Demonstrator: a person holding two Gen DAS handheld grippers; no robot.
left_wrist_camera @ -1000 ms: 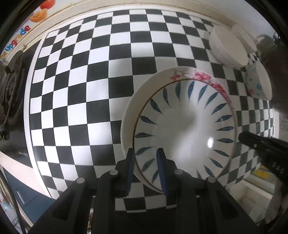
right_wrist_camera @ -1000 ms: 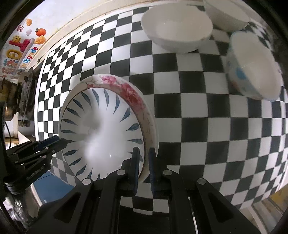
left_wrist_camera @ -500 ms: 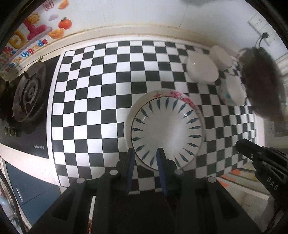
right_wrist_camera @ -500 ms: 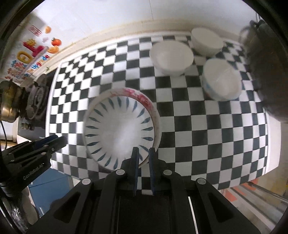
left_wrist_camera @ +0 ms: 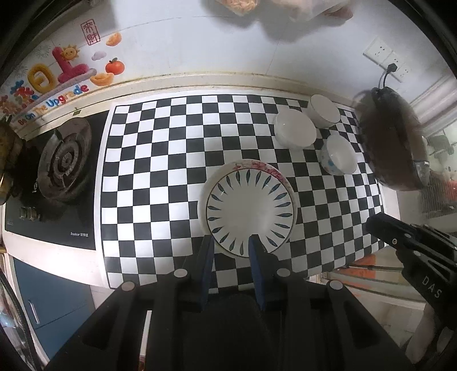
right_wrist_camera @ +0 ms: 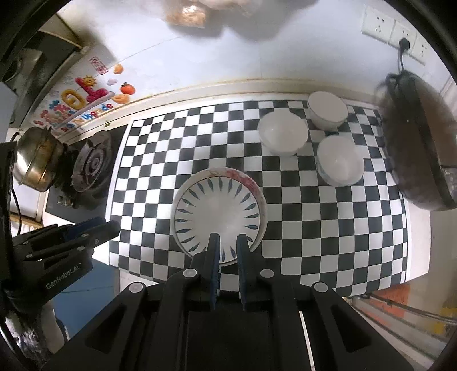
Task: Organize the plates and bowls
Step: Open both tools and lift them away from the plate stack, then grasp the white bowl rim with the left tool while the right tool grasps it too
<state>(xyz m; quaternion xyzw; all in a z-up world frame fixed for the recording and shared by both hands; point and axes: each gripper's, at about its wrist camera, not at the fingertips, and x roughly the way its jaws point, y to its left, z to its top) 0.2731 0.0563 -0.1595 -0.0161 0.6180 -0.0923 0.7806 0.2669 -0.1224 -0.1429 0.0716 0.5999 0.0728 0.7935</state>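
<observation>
A white plate with blue leaf marks (left_wrist_camera: pixel 250 208) lies stacked on a plate with a pink flower rim (left_wrist_camera: pixel 261 167) on the checkered mat; the stack also shows in the right wrist view (right_wrist_camera: pixel 217 211). Three white bowls stand at the mat's back right: a wide one (left_wrist_camera: pixel 295 132) (right_wrist_camera: pixel 282 135), a smaller one behind it (left_wrist_camera: pixel 324 111) (right_wrist_camera: pixel 327 110), and one with blue spots (left_wrist_camera: pixel 338 155) (right_wrist_camera: pixel 340 161). My left gripper (left_wrist_camera: pixel 230 244) is open and empty, high above the near rim of the plates. My right gripper (right_wrist_camera: pixel 228 241) is slightly open and empty, also high above them.
A gas hob (left_wrist_camera: pixel 64 162) sits left of the checkered mat (left_wrist_camera: pixel 148 171), with a metal pot (right_wrist_camera: pixel 37 157) beside it. A dark pan (left_wrist_camera: pixel 394 142) leans at the right end. The counter's front edge lies just below the plates. A wall socket (right_wrist_camera: pixel 391 25) is at the upper right.
Both grippers have pulled up and back from the stacked plates, so the whole counter shows now. The plates and bowls have not moved.
</observation>
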